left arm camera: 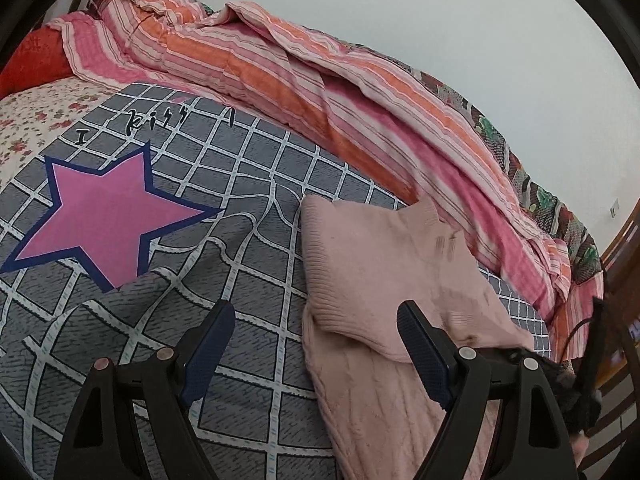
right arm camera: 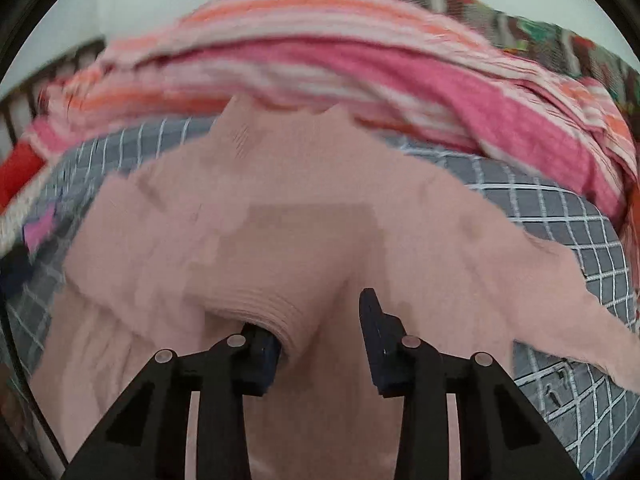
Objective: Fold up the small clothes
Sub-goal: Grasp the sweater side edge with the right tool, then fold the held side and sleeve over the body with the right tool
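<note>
Knitwear fills the left wrist view's right half: a pink sweater (left arm camera: 384, 272) lying partly folded on the checked bedspread (left arm camera: 240, 184), the left gripper (left arm camera: 316, 340) spread wide, empty, beside its edge. In the blurred right wrist view, the right gripper (right arm camera: 320, 320) stands wide over the sweater, one finger tucked under a ribbed fold. Soft and floppy; probably best pinched at ribbed hems.

Open checked bedspread (left arm camera: 240, 184) left of the pink sweater (left arm camera: 384, 256); heaped striped quilt (left arm camera: 320, 80) behind, seemingly blocking.
</note>
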A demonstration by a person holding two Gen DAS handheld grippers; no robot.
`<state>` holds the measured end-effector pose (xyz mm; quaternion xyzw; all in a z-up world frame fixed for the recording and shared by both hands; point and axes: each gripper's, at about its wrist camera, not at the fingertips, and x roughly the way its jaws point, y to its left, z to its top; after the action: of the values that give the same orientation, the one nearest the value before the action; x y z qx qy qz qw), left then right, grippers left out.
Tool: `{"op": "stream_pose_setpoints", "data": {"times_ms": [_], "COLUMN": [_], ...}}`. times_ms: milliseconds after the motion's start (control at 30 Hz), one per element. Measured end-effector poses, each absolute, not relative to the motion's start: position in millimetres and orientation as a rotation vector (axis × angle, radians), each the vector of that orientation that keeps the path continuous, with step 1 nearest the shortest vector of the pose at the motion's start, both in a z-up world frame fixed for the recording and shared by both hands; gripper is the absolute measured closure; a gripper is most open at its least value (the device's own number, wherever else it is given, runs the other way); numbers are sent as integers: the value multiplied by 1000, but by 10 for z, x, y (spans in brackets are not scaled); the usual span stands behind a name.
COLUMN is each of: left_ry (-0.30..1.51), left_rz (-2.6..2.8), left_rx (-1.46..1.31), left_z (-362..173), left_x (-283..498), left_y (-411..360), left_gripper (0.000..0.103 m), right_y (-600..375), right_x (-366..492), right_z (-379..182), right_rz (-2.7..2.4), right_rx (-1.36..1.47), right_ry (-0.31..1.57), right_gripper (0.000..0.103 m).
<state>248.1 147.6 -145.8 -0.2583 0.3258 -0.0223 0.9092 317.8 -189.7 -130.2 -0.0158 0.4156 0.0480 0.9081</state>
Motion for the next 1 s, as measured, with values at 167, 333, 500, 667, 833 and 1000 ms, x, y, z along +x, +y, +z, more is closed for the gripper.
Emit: {"op": "stream_pose_setpoints", "data": {"times_ms": [167,333,500,667,833,1000], "left_ry": [695,713,739,739,729,696], "left_rz": [-52,-59,-64,-53,-74,-124], "left_rx": [-512,-492,-452,-430,-424,-342], "left_z": [-1486,-1524,-1564,-1571,-1551,-1457], "left_x": [2556,2614,2654,2663,2668,2683], "left_y": [1372,1227,1077,1040,1009,842], "left_gripper": [21,21,21,21,21,22], "right_y": [-2237,-2570,-2818,-2878,-2764,-2781], "right_x": [3174,3079,3079,3062,3054,3109], "right_z": [-1322,-1413,-1531,-1495,-1199,-1285], "right_rz": [113,93,155,197,190,171], "right_rx": [-10,55,185,232,126,107], "right_ry": [901,913,924,882,721,783], "right_gripper": [66,66,67,94,97,97]}}
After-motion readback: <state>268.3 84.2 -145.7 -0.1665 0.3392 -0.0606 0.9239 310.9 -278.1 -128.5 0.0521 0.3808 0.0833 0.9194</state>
